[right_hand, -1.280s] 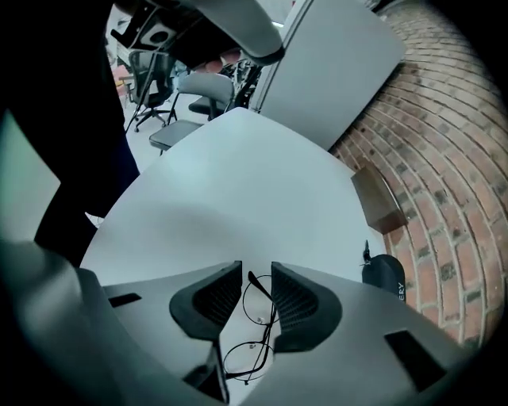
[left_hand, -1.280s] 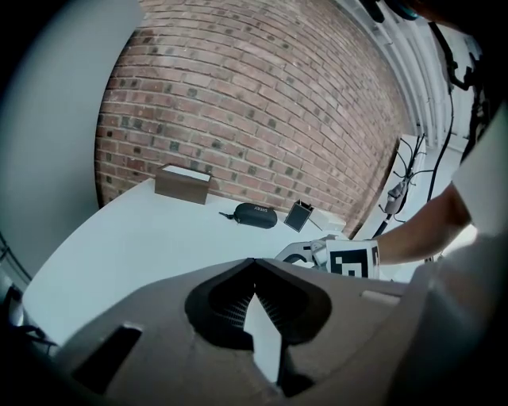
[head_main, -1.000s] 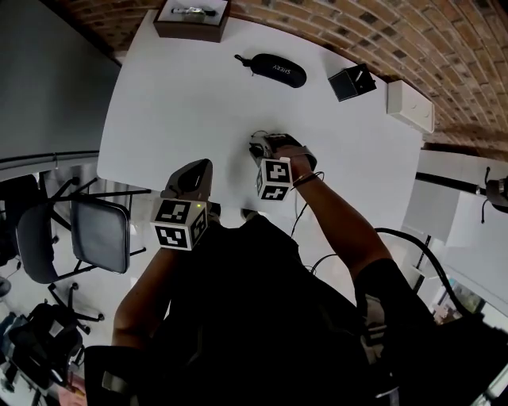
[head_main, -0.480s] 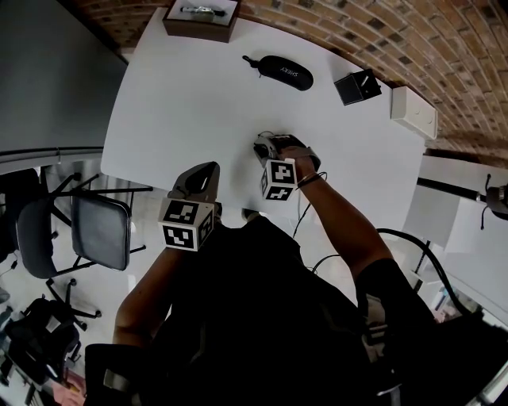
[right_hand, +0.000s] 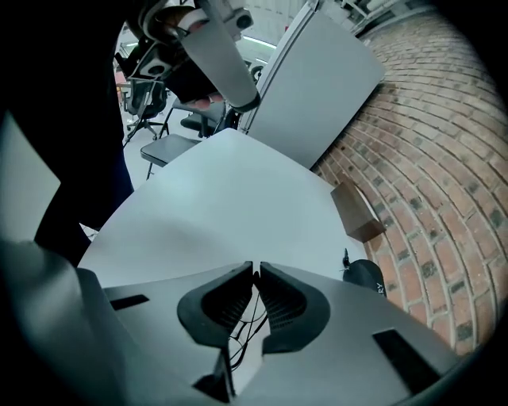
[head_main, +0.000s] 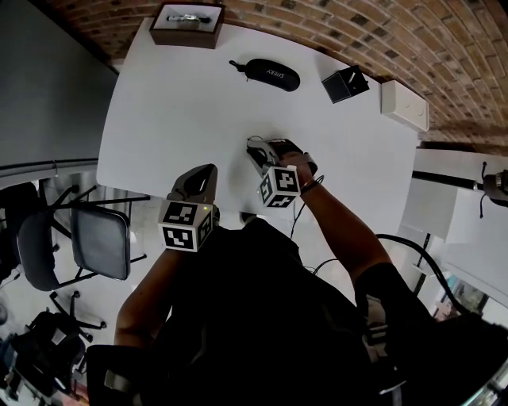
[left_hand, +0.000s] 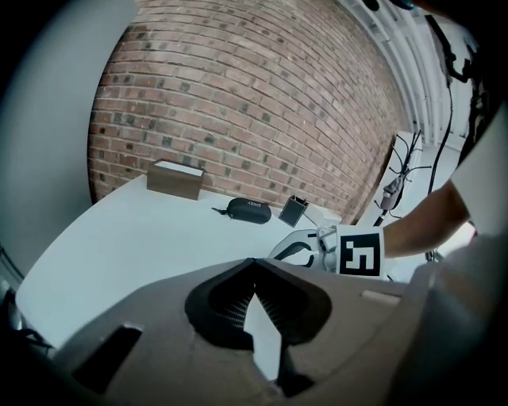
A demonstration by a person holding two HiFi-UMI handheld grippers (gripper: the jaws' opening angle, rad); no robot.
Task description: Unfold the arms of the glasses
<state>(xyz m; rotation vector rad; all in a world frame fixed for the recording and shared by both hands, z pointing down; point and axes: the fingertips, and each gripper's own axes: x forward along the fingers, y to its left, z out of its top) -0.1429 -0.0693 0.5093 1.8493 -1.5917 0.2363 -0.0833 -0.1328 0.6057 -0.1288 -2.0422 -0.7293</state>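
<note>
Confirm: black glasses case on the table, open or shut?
Shut: the case lies as one sealed oval shell, no lid raised, in head and left gripper views.

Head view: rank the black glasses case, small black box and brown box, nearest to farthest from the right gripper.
From the right gripper, whose jaws have just been closing on the thin dark frame of the glasses:
1. Black glasses case, straight beyond it.
2. Small black box, farther off to the right, by the far edge.
3. Brown box, at the far left corner.
</note>
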